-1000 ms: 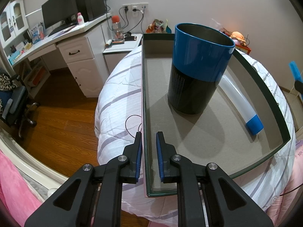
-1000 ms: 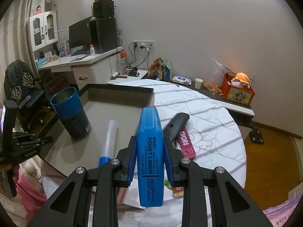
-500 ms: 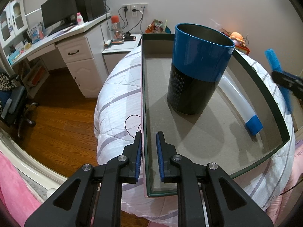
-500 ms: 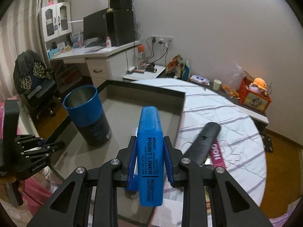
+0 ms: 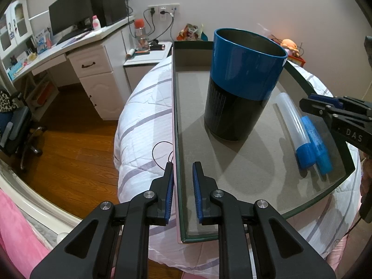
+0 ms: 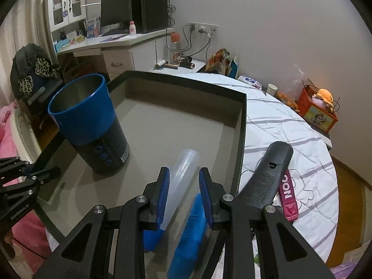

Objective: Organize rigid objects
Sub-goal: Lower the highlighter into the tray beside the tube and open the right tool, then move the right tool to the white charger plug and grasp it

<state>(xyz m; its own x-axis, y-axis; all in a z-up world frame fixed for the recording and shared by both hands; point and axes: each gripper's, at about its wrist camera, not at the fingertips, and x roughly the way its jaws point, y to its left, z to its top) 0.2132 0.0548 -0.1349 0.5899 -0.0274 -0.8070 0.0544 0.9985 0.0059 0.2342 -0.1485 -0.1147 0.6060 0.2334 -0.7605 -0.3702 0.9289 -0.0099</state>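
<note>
A dark-rimmed tray (image 5: 183, 209) (image 6: 241, 125) lies on the bed. In it stand a blue-and-black cup (image 5: 241, 86) (image 6: 90, 125), a clear tube with a blue cap (image 5: 294, 125) (image 6: 181, 181) and a blue highlighter (image 5: 317, 146) (image 6: 188, 239) beside the tube. My left gripper (image 5: 182, 188) is shut on the tray's left wall near the front corner. My right gripper (image 6: 183, 197) (image 5: 325, 104) is open and empty above the tube and the highlighter.
A black remote (image 6: 267, 179) and a pink item (image 6: 288, 195) lie on the white bedcover (image 6: 290, 139) right of the tray. A desk with a monitor (image 5: 67, 14) stands at the far left. An orange box with a plush toy (image 6: 318, 109) sits at the far right.
My right gripper carried the blue highlighter over the tray, opened and let it go; it now lies beside the tube. My left gripper has not moved.
</note>
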